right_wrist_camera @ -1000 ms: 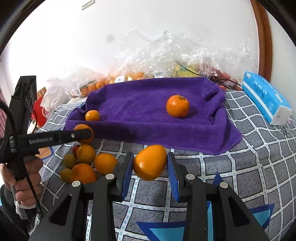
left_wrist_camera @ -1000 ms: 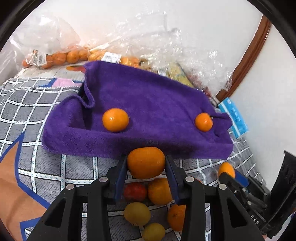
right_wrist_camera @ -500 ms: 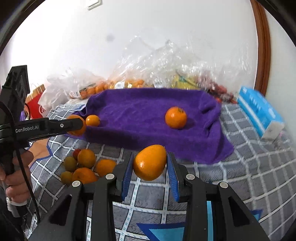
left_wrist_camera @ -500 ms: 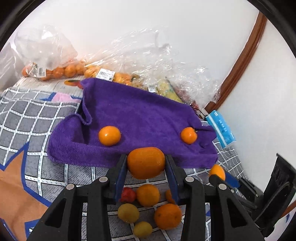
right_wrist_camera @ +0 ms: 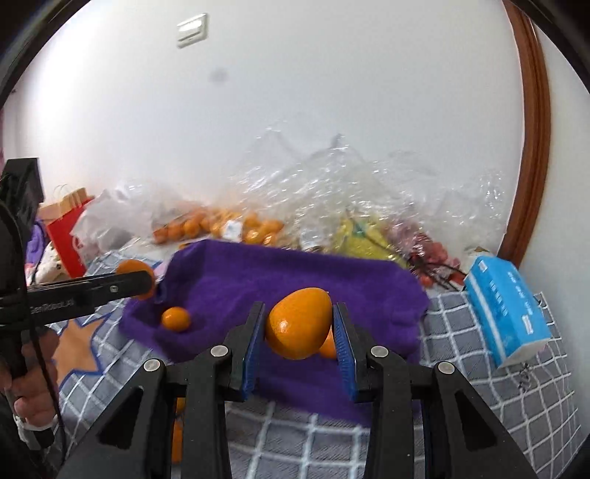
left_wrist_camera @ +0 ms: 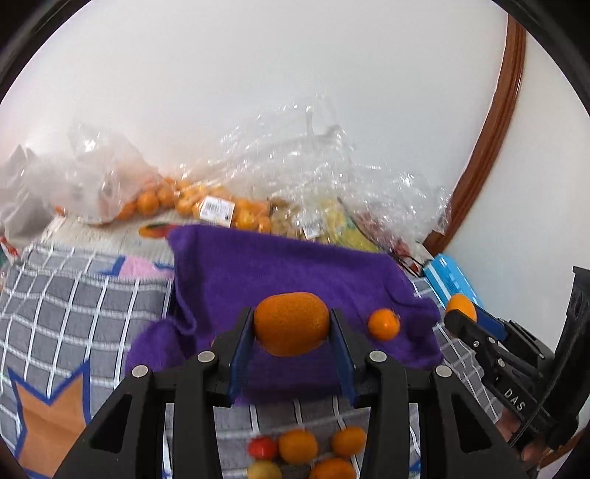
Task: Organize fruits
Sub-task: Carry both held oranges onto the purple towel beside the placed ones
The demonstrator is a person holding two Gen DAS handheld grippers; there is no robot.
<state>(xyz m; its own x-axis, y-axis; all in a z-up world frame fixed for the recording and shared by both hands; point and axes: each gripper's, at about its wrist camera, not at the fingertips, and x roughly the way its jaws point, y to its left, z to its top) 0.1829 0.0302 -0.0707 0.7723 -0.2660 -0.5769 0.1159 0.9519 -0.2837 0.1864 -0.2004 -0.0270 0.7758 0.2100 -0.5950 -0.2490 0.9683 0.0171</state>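
A grey blanket (right_wrist_camera: pixel 516 398) with a white grid and an orange star outlined in blue (left_wrist_camera: pixel 48 416) covers the surface. A blue tissue pack (right_wrist_camera: pixel 507 311) lies on it near the brown wooden door frame (right_wrist_camera: pixel 534 147). A red paper bag (right_wrist_camera: pixel 66 232) stands by the white wall (right_wrist_camera: pixel 332 73), which carries a white switch plate (right_wrist_camera: pixel 192 30).

Two oranges (left_wrist_camera: pixel 291 323) (right_wrist_camera: pixel 298 322) held aloft above purple towel (left_wrist_camera: pixel 280 269); small mandarins (left_wrist_camera: pixel 383 324) lie on it.
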